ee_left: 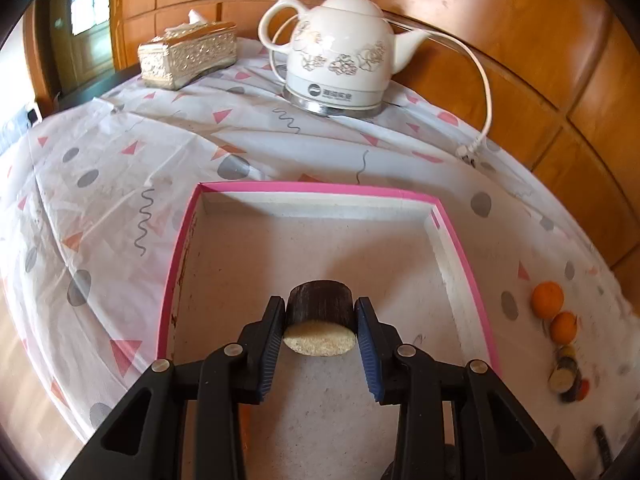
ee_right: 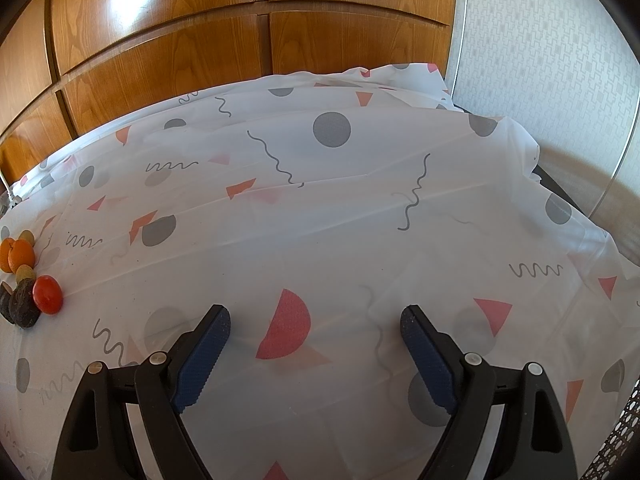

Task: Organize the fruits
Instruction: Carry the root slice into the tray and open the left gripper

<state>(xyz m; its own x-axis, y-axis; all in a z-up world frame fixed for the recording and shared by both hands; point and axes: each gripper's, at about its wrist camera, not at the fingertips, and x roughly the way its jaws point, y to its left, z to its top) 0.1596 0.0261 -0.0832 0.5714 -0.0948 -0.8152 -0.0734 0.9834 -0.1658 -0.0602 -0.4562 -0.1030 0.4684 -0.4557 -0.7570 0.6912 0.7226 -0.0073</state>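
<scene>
My left gripper (ee_left: 320, 316) is shut on a short dark-skinned fruit piece (ee_left: 320, 322) with a pale cut face, held over the floor of a shallow box with a pink rim (ee_left: 312, 189). To the box's right on the cloth lie two oranges (ee_left: 547, 299) and a blurred pile of small fruit pieces (ee_left: 565, 374). In the right wrist view my right gripper (ee_right: 315, 320) stands open over bare cloth, nothing between its fingers. Far to its left sit oranges (ee_right: 18, 255), a red tomato-like fruit (ee_right: 47, 294) and dark pieces (ee_right: 22, 306).
A white electric kettle (ee_left: 340, 52) with its cord (ee_left: 486, 92) and an ornate tissue box (ee_left: 188, 54) stand at the back of the patterned tablecloth (ee_right: 320, 208). Wooden panelling (ee_right: 200, 40) runs behind the table. The table's right edge (ee_right: 568, 208) drops off.
</scene>
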